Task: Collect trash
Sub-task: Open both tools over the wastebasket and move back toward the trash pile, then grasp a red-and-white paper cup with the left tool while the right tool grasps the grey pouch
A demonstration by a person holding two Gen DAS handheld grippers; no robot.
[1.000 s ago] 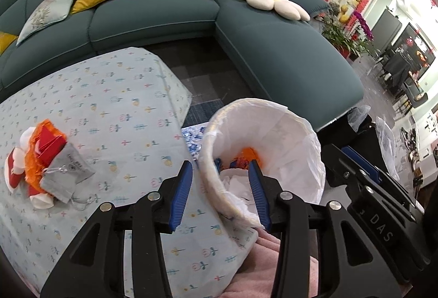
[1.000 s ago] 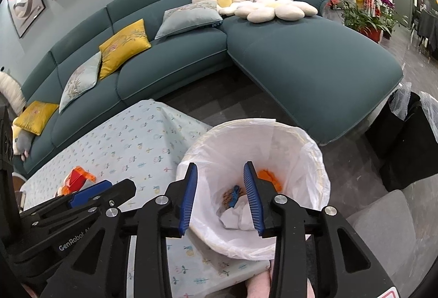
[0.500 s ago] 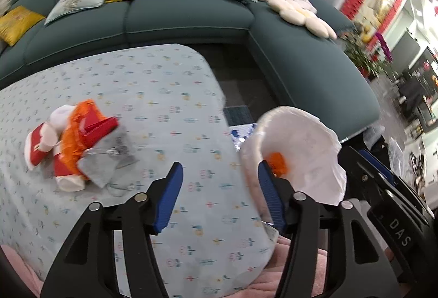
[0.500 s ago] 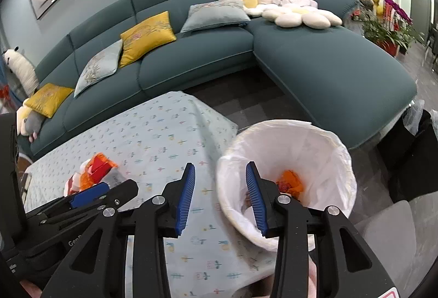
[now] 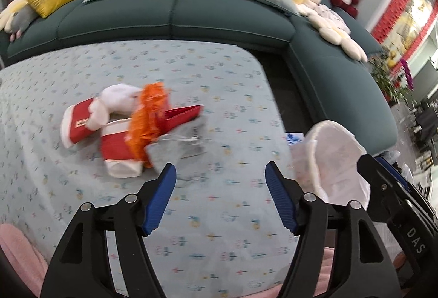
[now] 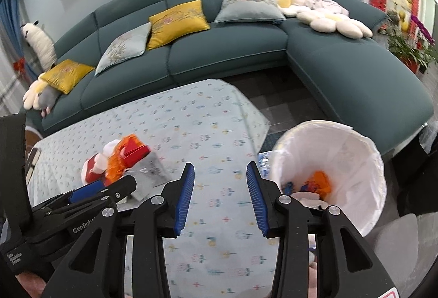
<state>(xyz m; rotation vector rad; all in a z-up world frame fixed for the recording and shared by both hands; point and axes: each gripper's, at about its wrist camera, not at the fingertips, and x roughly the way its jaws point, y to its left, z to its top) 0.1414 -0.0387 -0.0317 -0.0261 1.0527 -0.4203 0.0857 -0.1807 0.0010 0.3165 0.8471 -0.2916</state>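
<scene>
A pile of trash lies on the patterned tablecloth [image 5: 219, 215]: red and white wrappers [image 5: 82, 125], crumpled orange paper [image 5: 149, 117], a flat red box [image 5: 183, 114] and a grey pouch [image 5: 175, 147]. My left gripper [image 5: 220, 196] hovers just short of the pouch, its jaws opening, nothing between them. The white-lined bin [image 6: 336, 172] stands off the table's right edge with orange and blue scraps inside. My right gripper [image 6: 220, 194] hangs open over the cloth between the pile [image 6: 123, 158] and the bin, empty. The left gripper [image 6: 90, 194] shows at its lower left.
A teal corner sofa [image 6: 219, 51] with yellow and grey cushions, flower pillows and a red plush bear runs behind the table. Dark floor lies between the two. Black bags [image 6: 410, 161] sit right of the bin. Pink fabric [image 5: 16, 251] edges the near side.
Both grippers have swung left, away from the bin and toward the pile on the table. The left gripper's jaws have spread wider. The bin has slid to the right in both views.
</scene>
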